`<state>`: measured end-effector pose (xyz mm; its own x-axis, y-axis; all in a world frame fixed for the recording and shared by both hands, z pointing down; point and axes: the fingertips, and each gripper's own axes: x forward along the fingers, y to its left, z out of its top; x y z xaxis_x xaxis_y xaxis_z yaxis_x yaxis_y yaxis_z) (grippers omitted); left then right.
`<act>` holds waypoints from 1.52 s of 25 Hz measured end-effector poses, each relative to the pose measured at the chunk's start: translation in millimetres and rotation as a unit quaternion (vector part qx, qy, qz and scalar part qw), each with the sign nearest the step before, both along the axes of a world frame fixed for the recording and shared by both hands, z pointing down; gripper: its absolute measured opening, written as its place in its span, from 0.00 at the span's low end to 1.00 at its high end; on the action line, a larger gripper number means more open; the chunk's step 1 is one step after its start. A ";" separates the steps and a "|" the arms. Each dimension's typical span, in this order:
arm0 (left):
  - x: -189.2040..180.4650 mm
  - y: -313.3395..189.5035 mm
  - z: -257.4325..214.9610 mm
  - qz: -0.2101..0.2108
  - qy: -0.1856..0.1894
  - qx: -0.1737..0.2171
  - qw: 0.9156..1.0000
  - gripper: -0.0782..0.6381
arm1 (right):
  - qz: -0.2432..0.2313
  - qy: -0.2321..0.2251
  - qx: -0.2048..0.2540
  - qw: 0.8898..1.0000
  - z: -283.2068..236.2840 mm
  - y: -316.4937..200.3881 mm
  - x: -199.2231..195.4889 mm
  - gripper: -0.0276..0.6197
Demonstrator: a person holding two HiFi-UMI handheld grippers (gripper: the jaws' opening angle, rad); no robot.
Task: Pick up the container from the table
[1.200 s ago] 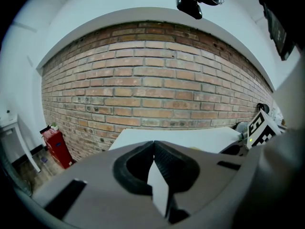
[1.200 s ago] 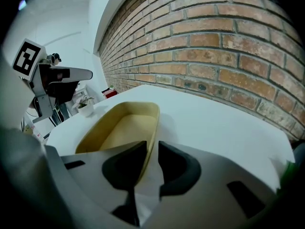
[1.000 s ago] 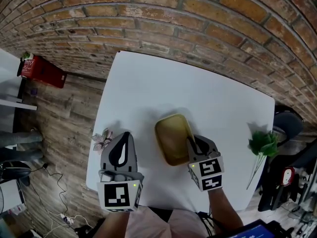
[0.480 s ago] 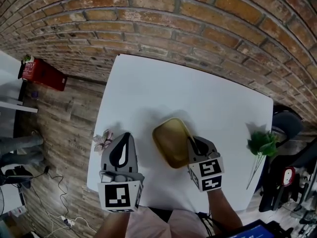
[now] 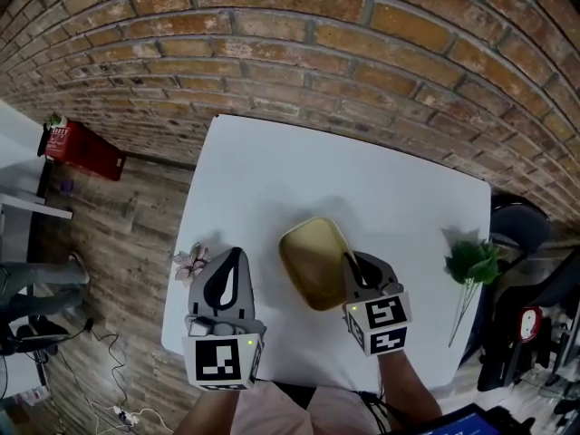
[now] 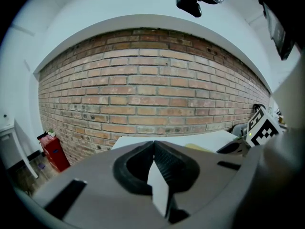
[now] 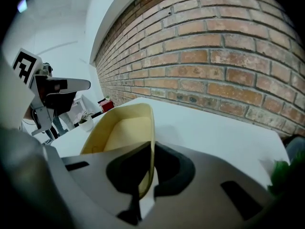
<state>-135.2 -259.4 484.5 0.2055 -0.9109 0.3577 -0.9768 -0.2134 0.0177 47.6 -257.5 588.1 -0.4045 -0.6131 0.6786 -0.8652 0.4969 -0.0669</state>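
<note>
A yellow rectangular container sits over the white table, near its front edge. My right gripper is shut on the container's right wall; in the right gripper view that thin wall runs between the two pads of the right gripper. The container's far end looks tilted slightly off the table. My left gripper hovers to the container's left, apart from it, with its jaws shut on nothing. In the left gripper view the left gripper shows its pads pressed together.
A small pink flower lies at the table's left edge beside my left gripper. A green plant sprig lies at the right edge. A brick wall runs behind the table. A red box stands on the wooden floor at left.
The container has risen a little and shifted slightly left with my right gripper shut on its wall. My left gripper has stayed where it was.
</note>
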 end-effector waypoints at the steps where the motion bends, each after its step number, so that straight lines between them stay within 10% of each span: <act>1: 0.9 1.2 -1.5 0.002 -0.004 0.000 1.000 0.12 | 0.002 -0.002 0.005 1.000 -4.4 -0.4 1.0 0.05; 38: 47.2 51.6 -126.8 0.026 -0.005 0.129 0.991 0.12 | 0.043 -0.038 0.185 0.981 -171.8 24.0 38.9 0.05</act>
<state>-88.0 -207.8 357.7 0.2517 -0.9607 0.1168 -0.9644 -0.2591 -0.0533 86.5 -233.5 416.3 -0.3816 -0.8459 0.3727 -0.9044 0.4249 0.0383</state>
